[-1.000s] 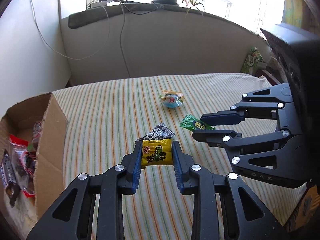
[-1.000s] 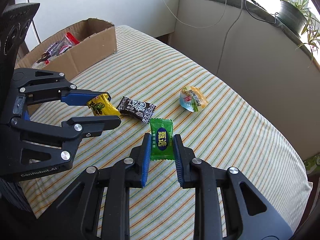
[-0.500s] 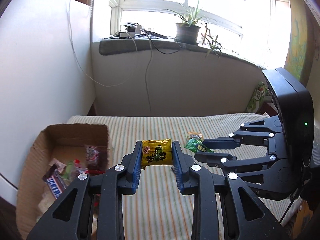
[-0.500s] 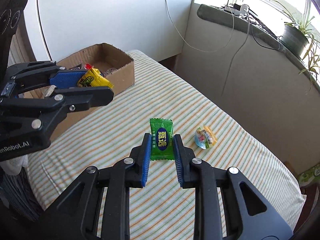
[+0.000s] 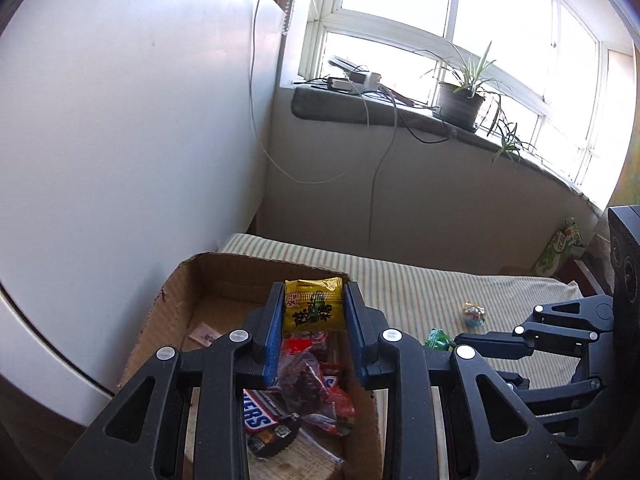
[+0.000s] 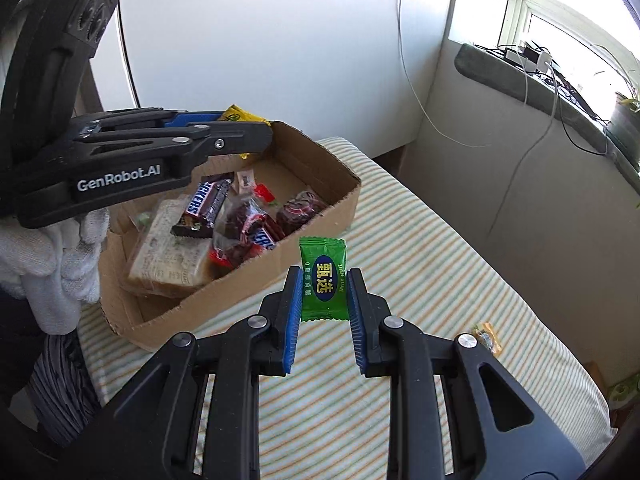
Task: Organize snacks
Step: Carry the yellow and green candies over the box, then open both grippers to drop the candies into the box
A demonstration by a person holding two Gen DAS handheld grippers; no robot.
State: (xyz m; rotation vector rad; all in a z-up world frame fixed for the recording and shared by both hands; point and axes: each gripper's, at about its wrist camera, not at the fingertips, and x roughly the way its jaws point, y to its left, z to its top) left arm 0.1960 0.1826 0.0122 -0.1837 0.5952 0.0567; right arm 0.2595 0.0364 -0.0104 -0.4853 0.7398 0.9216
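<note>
Yellow packet point(image 5: 314, 307), pinched in left gripper point(image 5: 313, 312), now hovering over cardboard box point(image 6: 256, 276), off striped table point(image 6: 420, 264); right gripper point(image 6: 323, 294) clamping green candy point(image 6: 323, 278) alongside; drop pending.

Snack bars point(image 6: 208, 200) in box point(image 6: 320, 216) on table point(image 6: 440, 280), loose candy point(image 6: 486, 336) right of box

Daylight strong, from window point(image 5: 460, 32); panes blown out to white, glare along right edge in left wrist view. White wall point(image 5: 132, 112) evenly lit, slight pink-blue tint. Striped cloth point(image 6: 432, 280) sunlit. Box point(image 5: 208, 280) interior shaded. Fisheye bends window frames, darkens corners. Focus sharp, no motion blur.
</note>
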